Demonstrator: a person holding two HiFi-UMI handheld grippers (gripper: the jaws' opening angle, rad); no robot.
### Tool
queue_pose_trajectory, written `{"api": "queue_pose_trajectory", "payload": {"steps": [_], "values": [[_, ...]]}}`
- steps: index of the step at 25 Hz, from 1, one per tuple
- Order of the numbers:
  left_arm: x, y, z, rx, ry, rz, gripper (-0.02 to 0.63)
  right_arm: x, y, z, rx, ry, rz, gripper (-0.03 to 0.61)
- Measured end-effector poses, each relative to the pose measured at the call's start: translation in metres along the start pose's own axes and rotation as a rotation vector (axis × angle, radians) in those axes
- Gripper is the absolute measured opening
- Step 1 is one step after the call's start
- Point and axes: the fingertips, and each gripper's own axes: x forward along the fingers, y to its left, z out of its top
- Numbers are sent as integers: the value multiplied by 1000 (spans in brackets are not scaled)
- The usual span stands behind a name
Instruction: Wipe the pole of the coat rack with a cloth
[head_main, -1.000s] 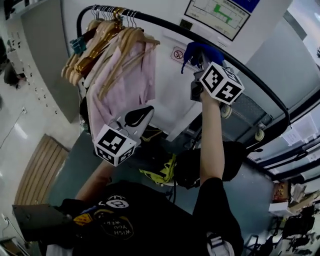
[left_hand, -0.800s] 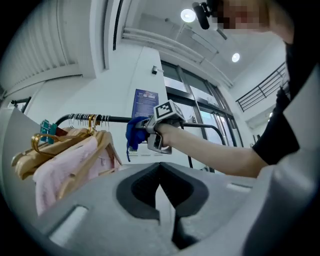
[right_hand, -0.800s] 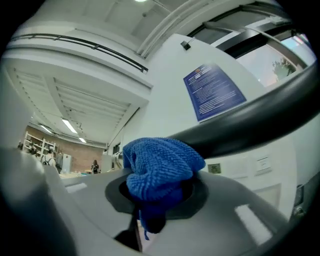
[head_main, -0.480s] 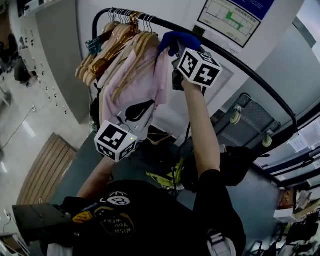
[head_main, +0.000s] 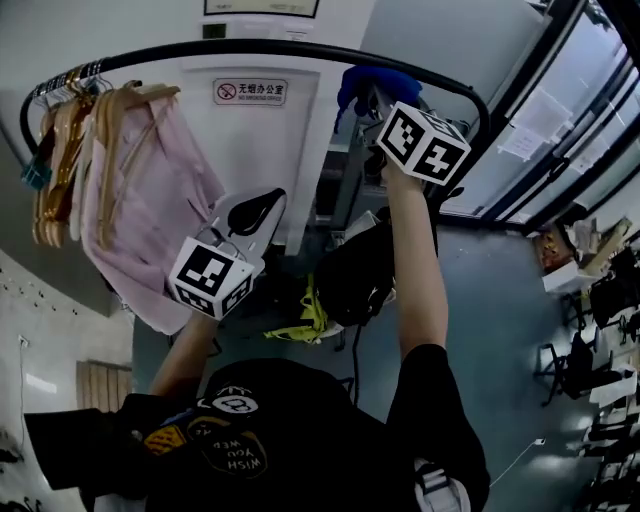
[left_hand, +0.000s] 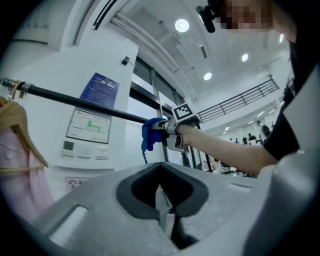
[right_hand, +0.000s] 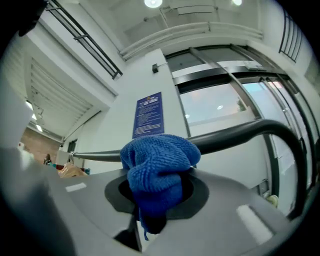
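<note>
The right gripper (head_main: 372, 96) is clenching the blue cloth (head_main: 376, 82) up against the black pole (head_main: 250, 50), right of centre, bunched so it's hugging the bar, while the left gripper (head_main: 252, 212), jaws together w/ nothing in them, is idling low, clear of the pink clothes (head_main: 150, 190) at left.

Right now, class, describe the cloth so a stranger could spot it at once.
Find the black coat rack pole arching overhead. Pink clothes on wooden hangers crowd its left end; near its right end, the right tool holds a bunched cloth against it. It alone on the pole is bright blue.
</note>
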Motion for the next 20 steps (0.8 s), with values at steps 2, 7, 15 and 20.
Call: {"api": "queue_pose_trajectory", "payload": {"steps": [2, 7, 15, 20], "values": [[22, -28, -1, -6, -5, -82, 3, -25, -47, 9, 24, -10, -76, 89], [46, -51, 3, 33, -9, -127, 3, -66, -130, 29, 49, -34, -253, 87], [13, -18, 9, 23, -4, 16, 3, -6, -51, 3, 71, 23, -89, 80], [-49, 28, 8, 26, 21, 218, 3, 65, 70, -18, 103, 61, 140, 80]]}}
